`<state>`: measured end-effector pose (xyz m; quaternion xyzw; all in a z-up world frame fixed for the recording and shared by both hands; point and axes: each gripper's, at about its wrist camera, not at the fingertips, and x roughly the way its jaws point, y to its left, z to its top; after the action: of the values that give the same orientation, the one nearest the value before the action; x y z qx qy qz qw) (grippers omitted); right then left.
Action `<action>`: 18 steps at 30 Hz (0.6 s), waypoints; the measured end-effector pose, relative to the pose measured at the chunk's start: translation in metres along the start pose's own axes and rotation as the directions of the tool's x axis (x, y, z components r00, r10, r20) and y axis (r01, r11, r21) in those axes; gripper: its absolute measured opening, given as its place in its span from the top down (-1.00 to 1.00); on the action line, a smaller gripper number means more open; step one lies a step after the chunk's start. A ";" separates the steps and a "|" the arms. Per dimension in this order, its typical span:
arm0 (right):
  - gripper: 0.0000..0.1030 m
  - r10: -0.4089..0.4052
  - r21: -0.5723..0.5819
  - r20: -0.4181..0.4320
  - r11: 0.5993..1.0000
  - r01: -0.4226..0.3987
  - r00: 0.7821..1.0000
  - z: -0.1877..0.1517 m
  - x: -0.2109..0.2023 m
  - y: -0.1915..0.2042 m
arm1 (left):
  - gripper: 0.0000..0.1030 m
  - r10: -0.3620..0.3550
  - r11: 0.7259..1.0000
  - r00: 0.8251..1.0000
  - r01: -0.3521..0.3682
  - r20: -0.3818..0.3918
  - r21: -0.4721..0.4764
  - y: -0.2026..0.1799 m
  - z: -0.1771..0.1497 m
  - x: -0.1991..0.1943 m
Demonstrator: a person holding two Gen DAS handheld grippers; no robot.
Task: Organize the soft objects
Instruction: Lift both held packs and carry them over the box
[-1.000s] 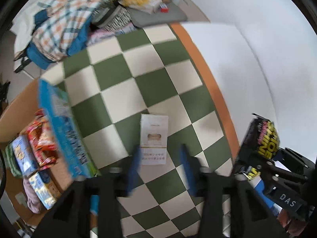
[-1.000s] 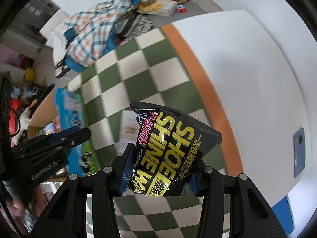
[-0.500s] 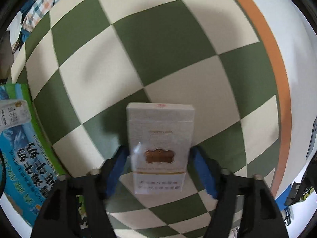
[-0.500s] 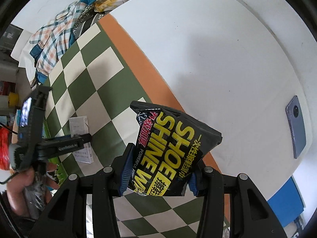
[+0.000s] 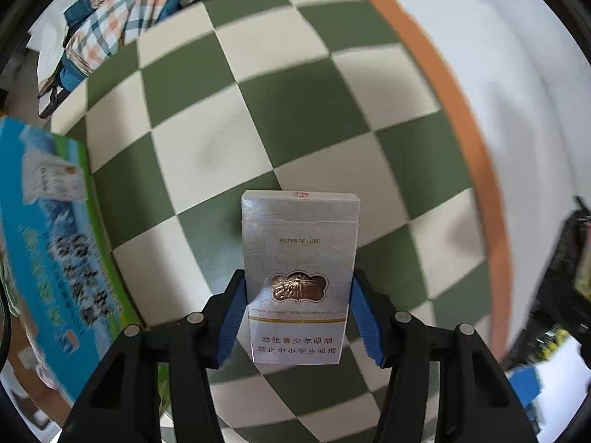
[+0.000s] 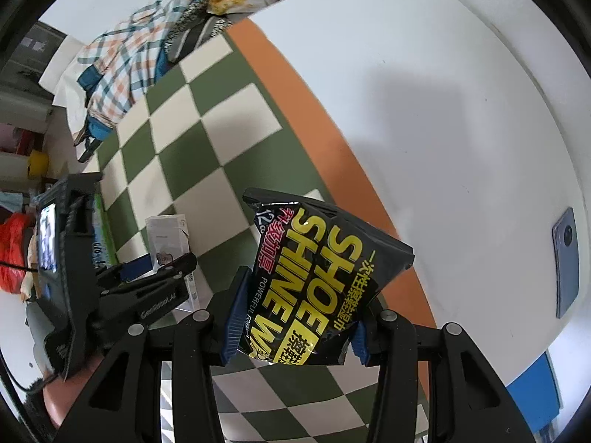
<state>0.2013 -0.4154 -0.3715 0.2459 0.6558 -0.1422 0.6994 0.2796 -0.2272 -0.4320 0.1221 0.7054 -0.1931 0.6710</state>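
My left gripper is shut on a silver-white cigarette pack with a bronze emblem and holds it above the green-and-cream checkered cloth. The pack also shows in the right wrist view, held by the left gripper. My right gripper is shut on a black and yellow shoe shine wipes pouch, held upright above the cloth's orange border. The pouch shows at the right edge of the left wrist view.
A blue-green carton stands at the left beside the cloth. A pile of plaid clothes and bags lies at the far end. A phone lies on the white table at the right.
My left gripper came down around the cigarette pack, closed on it and lifted it off the cloth. My right gripper kept its hold on the pouch and swung slightly.
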 end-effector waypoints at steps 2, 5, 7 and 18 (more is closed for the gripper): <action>0.05 0.009 -0.017 0.010 1.000 -0.009 1.000 -0.001 -0.010 0.007 | -0.02 -0.033 0.999 0.999 0.033 0.043 -0.016 0.006 -0.009 -0.023; 0.05 0.023 -0.064 0.034 0.998 -0.021 0.999 -0.006 -0.030 0.024 | -0.02 -0.083 0.995 0.989 0.089 0.121 -0.041 0.023 -0.024 -0.070; 0.05 0.045 -0.114 0.048 0.993 -0.039 0.998 -0.012 -0.046 0.045 | -0.02 -0.089 0.994 0.979 0.100 0.181 -0.053 0.033 -0.038 -0.102; 0.05 0.177 -0.427 -0.010 0.889 -0.164 0.984 -0.070 -0.071 0.217 | -0.02 -0.045 0.955 0.965 0.117 0.257 -0.273 0.174 -0.087 -0.169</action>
<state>0.2478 -0.2048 -0.2685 0.1416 0.6366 0.0630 0.7555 0.2881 -0.0186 -0.2809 -0.0304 0.6408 -0.1306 0.7559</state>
